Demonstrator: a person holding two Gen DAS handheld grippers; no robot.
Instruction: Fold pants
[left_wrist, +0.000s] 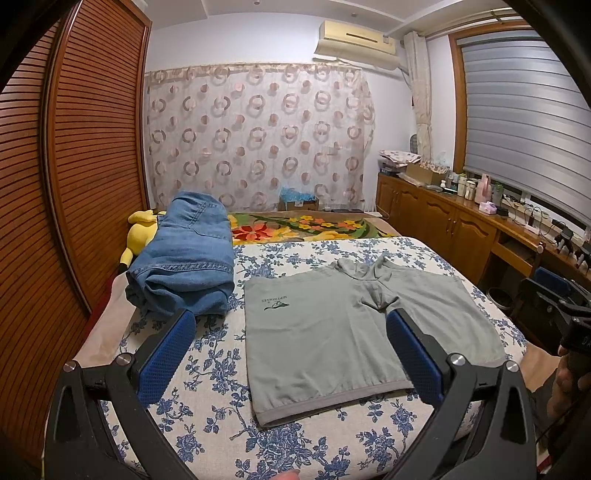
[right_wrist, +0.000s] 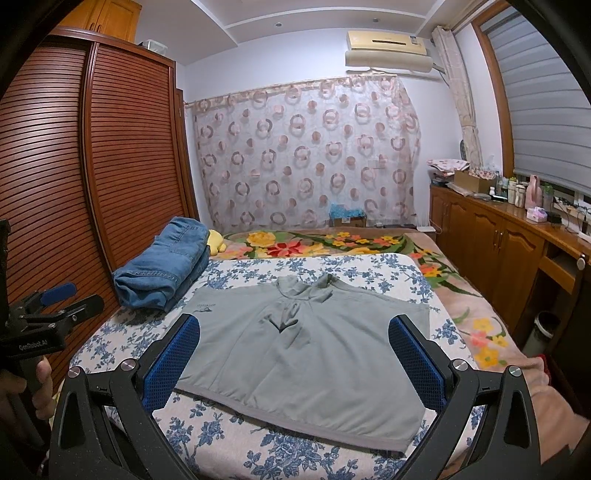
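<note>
We see a bed (left_wrist: 207, 369) under a white sheet printed with blue flowers. Grey shorts (left_wrist: 332, 332) lie spread flat on it, folded blue jeans (left_wrist: 184, 266) sit just beside them, and a yellow plush toy (left_wrist: 138, 232) rests behind the jeans.

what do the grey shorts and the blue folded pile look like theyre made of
Grey shorts: soft matte knit, probably cotton jersey; it lies limp and smooth, with a ribbed-looking waistband. Folded blue pile: denim, judging by the faded blue weave, contrast stitching and thick seams. Fibre content cannot be confirmed.
</note>
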